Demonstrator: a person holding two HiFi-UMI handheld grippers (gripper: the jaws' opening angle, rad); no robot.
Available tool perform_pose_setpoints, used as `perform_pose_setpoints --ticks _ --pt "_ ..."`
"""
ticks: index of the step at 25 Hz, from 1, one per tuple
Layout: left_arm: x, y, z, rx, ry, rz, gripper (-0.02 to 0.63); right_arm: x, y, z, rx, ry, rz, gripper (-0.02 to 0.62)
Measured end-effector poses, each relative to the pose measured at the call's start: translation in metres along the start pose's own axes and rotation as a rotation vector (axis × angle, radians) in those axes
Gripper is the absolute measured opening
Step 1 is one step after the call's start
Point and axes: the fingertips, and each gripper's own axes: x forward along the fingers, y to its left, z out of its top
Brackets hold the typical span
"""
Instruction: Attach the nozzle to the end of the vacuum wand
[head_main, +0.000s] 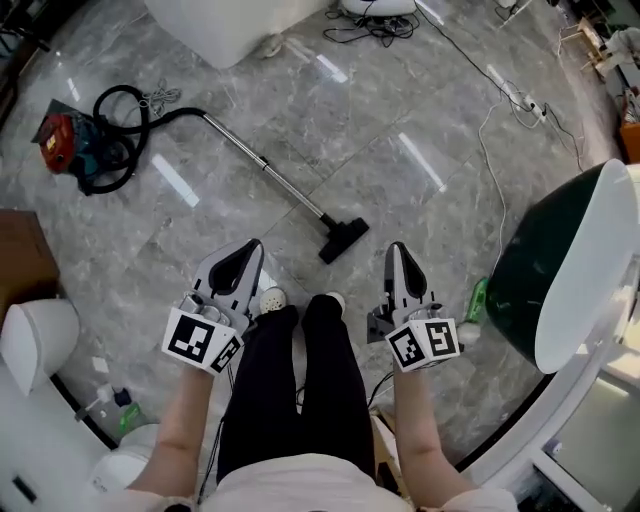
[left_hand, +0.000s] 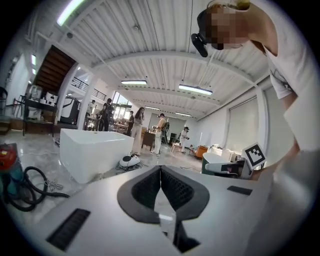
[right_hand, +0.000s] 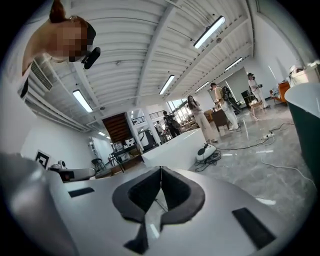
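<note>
In the head view the vacuum wand (head_main: 265, 167) lies on the grey floor, running from the black hose down to the black floor nozzle (head_main: 344, 239) at its lower end. The hose loops back to the red and teal vacuum body (head_main: 62, 142) at the far left. My left gripper (head_main: 248, 247) and right gripper (head_main: 396, 248) are raised in front of me, well above the floor and nearer to me than the nozzle. Both are shut with nothing between the jaws. In the left gripper view the vacuum body (left_hand: 6, 159) shows at the left edge.
A large white tub (left_hand: 95, 150) stands beyond the wand, with a robot vacuum (left_hand: 129, 160) and cables beside it. A dark green and white tub (head_main: 560, 270) is at my right. A white power strip and cord (head_main: 512, 95) cross the floor. Several people stand far off.
</note>
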Motion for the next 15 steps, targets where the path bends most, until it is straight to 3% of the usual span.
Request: perform_pose_setpoints --ticks 5,8,10,15 --pt "-0.033 -0.024 0.064 0.024 -0.044 0.066 0.011 -0.044 0.040 0.035 0.036 0.011 0.016 0.014" --pt "-0.047 -0.035 0.090 0.063 -0.049 0.096 0.009 -0.062 0.049 0.061 -0.068 0.016 -0.005 0.014" --pt "-0.053 -0.045 0.105 0.089 -0.061 0.072 0.009 -0.070 0.050 0.085 -0.118 -0.006 0.002 0.014" --pt "-0.066 -0.065 0.103 0.105 -0.066 0.012 0.009 -0.079 0.059 0.122 -0.102 -0.077 0.056 0.014"
